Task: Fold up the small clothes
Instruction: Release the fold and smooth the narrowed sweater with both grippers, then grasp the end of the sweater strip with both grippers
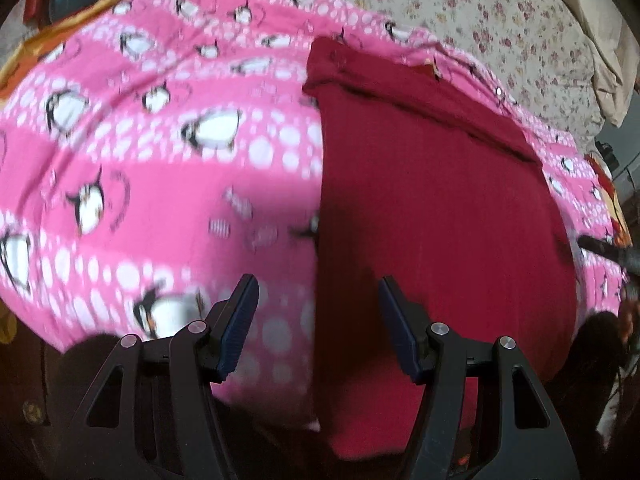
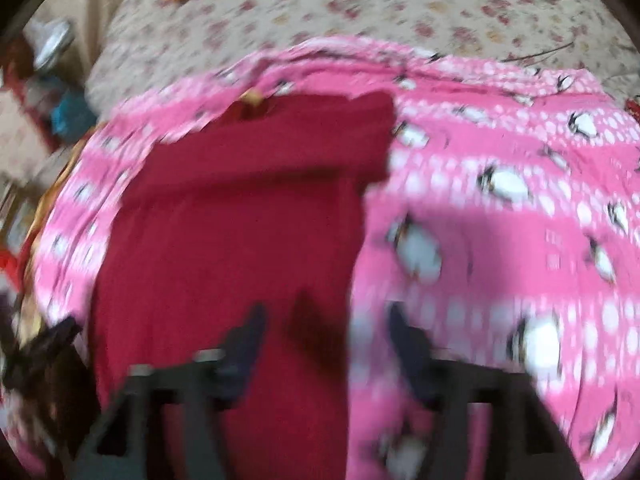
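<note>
A dark red knitted garment [image 1: 440,216] lies flat on a pink fleece blanket printed with penguins and white dots [image 1: 160,152], folded into a long panel with one straight side edge. A folded band crosses its far end, where the fabric bunches slightly at one corner.

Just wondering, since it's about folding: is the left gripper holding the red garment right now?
No. The left gripper stands open above the red garment and the pink penguin blanket, with nothing pinched between its fingers.

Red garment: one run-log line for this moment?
red garment flat on pink penguin blanket | left gripper open, empty | right gripper open, empty
</note>
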A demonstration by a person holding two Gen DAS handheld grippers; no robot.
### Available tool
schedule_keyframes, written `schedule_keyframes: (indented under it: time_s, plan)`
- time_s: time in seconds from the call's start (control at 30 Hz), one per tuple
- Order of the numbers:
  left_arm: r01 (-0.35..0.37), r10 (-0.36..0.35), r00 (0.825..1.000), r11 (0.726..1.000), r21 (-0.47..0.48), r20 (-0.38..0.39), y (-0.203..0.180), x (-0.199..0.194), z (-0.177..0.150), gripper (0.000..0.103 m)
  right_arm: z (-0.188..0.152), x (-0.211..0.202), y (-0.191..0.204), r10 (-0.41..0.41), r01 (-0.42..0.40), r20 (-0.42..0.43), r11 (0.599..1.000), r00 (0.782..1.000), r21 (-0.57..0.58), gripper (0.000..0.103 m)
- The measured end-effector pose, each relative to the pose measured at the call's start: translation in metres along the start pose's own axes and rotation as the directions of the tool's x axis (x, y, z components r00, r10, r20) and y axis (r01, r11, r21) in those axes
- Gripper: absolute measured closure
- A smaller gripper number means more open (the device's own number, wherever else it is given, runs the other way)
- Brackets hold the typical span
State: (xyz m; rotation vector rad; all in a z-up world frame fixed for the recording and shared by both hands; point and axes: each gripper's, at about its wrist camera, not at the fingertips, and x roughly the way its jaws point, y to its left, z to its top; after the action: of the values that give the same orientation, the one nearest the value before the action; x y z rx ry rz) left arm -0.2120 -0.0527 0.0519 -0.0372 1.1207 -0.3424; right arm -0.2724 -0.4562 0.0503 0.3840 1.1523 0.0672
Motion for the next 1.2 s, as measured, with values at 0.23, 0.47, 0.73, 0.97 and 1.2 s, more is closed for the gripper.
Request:
schedule_keyframes:
  time_s: [0.23,0.47,0.73,0.97,1.2]
  plan:
    - [0.007,-0.006,0.999,1.0,0.024,-0.052,-0.006,0.006,-0.033,0.041,-0.08,-0.011,0.006,0.062,-0.065,-0.135,0.998,0.989,-0.02,0.032]
    - [0.059,-0.06,0.992,0.998,-0.006,-0.112,-0.006,0.008,-0.05,0.041,-0.124,0.004,0.016,0.135,-0.14,-0.207,0.99,0.969,-0.012,0.032]
    - [0.062,-0.061,0.989,0.998,-0.003,-0.135,-0.006,0.012,-0.055,0.041,-0.122,0.008,0.026,0.168,-0.179,-0.204,0.983,0.964,-0.036,0.033]
    - [0.092,-0.09,0.977,0.996,0.003,-0.191,-0.009,0.018,-0.06,0.041,-0.118,0.007,0.026,0.146,-0.156,-0.203,0.987,0.968,-0.036,0.052]
    - [0.133,-0.124,0.972,0.991,0.031,-0.198,-0.016,0.012,-0.064,0.086,-0.112,-0.001,0.036,0.154,-0.185,-0.199,0.972,0.968,-0.145,0.08]
